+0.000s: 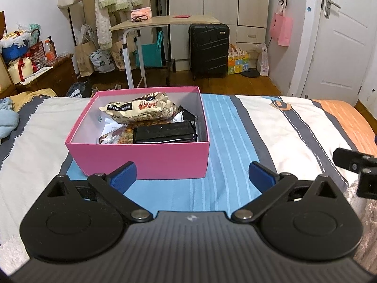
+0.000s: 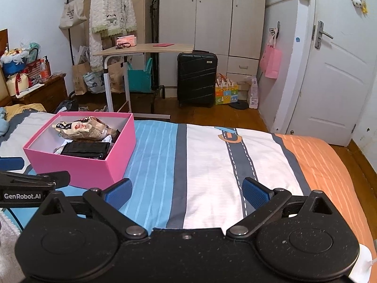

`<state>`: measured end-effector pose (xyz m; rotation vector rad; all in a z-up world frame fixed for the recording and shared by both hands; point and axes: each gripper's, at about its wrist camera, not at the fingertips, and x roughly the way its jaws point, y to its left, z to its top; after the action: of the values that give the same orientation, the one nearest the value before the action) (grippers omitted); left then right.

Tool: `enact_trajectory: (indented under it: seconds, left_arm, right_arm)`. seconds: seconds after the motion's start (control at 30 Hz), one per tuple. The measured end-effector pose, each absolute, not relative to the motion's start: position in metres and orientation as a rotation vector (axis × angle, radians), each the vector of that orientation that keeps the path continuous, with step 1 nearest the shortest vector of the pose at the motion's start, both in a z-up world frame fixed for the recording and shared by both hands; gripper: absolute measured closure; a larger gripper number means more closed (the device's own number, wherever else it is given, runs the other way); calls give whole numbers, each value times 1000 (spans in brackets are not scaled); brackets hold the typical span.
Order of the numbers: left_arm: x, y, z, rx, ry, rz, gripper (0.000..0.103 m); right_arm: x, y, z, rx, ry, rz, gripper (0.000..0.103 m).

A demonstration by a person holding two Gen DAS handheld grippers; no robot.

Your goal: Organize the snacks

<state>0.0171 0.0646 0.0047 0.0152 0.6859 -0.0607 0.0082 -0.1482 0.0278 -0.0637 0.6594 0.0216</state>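
Your pink box [image 1: 146,162] on the bed [image 2: 212,155], far left: snack packets [image 1: 141,110] inside, none left outside; left hand-held gripper [image 1: 192,176] and right hand-held gripper [image 2: 187,188] both spread, empty; sorting looks done

A bed [image 2: 212,155] with a striped cover in blue, white, grey and orange fills the foreground. Beyond it lies a wooden floor [image 2: 198,113]. A pale wardrobe [image 2: 212,23] stands against the far wall, with a black suitcase [image 2: 196,79] upright before it. Left of the suitcase is a light-topped rolling table [image 2: 143,47], with paper bags beneath. A white door [image 2: 339,70] stands at the right, a pink bag [image 2: 272,62] hanging near it. A fleecy white garment [image 2: 110,16] hangs at the upper left.
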Motion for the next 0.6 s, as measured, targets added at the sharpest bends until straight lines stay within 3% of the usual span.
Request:
enact_trajectory:
  seconds: [0.6]
  left_arm:
    - [14, 61, 4, 26, 668, -53, 0]
  right_arm:
    - [10, -148, 24, -91, 682, 13, 2]
